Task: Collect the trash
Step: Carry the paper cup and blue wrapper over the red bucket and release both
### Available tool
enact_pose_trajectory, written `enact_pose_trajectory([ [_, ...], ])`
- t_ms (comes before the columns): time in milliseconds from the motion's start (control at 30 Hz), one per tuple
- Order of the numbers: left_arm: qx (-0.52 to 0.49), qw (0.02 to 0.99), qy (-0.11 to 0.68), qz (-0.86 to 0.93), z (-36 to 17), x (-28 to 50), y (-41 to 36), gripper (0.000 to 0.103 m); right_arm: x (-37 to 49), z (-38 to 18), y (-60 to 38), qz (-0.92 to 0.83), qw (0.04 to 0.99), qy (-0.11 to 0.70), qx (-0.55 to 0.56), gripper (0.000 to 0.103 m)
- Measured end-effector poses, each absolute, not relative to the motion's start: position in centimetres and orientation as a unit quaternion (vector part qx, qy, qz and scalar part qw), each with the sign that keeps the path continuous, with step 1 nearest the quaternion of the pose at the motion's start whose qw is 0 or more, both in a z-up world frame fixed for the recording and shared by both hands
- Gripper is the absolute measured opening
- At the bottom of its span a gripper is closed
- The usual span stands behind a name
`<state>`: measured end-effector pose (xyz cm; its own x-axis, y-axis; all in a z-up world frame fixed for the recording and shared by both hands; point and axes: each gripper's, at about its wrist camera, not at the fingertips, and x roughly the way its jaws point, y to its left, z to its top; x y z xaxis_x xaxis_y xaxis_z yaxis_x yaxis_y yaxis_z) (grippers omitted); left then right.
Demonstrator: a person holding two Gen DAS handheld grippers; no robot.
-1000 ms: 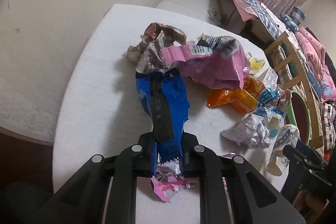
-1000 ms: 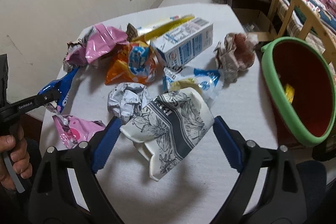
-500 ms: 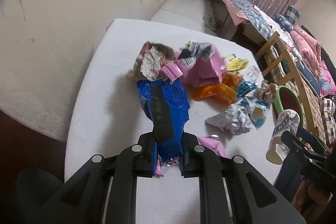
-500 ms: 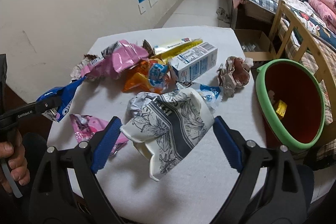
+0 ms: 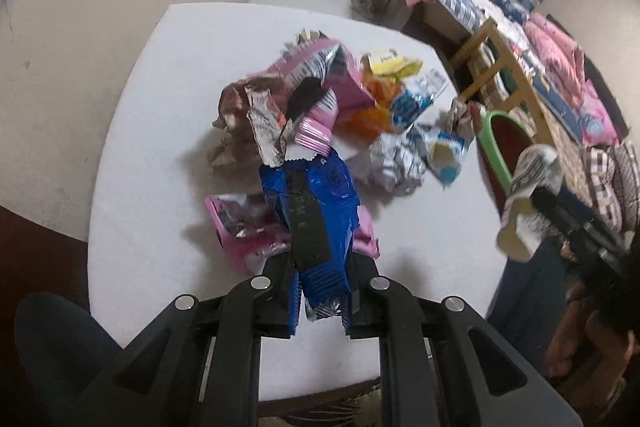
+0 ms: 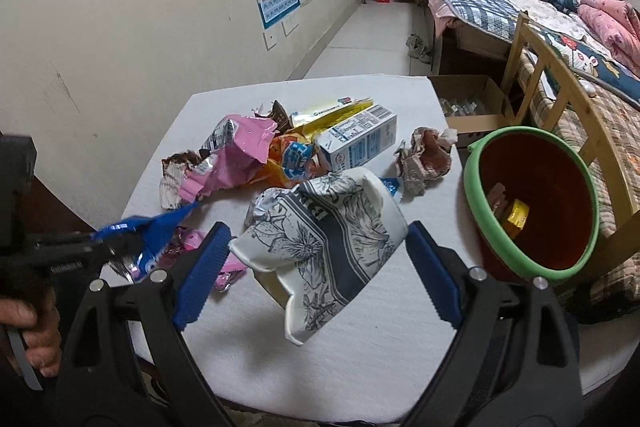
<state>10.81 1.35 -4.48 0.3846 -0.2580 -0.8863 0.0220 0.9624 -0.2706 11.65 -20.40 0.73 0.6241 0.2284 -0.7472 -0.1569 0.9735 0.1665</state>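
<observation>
Between both tongs, trash off the bench: a cup on the right, a blue wrapper on the left.

Right tongs [image 6: 316, 263] stand wide yet clamped across a crushed paper cup [image 6: 324, 239], pads on its two sides; it hangs clear of the bench [image 6: 360, 359], with the green-rimmed bin [image 6: 532, 263] off to their right. The cup looks light and dented, likely to fold further, so a grip across its stiffer rim end should serve best. Left tongs [image 5: 320, 303] are nearly together, pinching the crimped end of the wrapper [image 5: 312, 211], which stands up ahead of them above a pink packet [image 5: 240, 223]. Thin, slick foil may slide out; the ridged seam is probably the surest hold. More wrappers and a carton [image 6: 360, 143] lie beyond.
</observation>
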Motion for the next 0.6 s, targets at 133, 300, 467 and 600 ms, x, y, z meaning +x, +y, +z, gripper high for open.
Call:
enact_pose_trajectory([
  [133, -0.123, 0.81, 0.563, -0.11, -5.2, 10.1, 0.7, 0.012, 11.3, 1.0, -20.8, 0.105, 0.902, 0.417, 0.044, 0.087],
  [300, -0.129, 0.822, 0.538, -0.134, -3.9, 9.3, 0.1, 0.012, 11.1, 1.1, -20.6, 0.105, 0.903, 0.415, 0.042, 0.087],
  [467, -0.109, 0.84, 0.514, -0.139, -2.1, 9.2, -0.6, 0.012, 11.2, 1.2, -20.5, 0.106, 0.904, 0.413, 0.041, 0.087],
  [600, -0.094, 0.853, 0.496, -0.133, -0.6, 9.4, -0.8, 0.012, 11.4, 1.7, -20.7, 0.104, 0.906, 0.408, 0.04, 0.087],
])
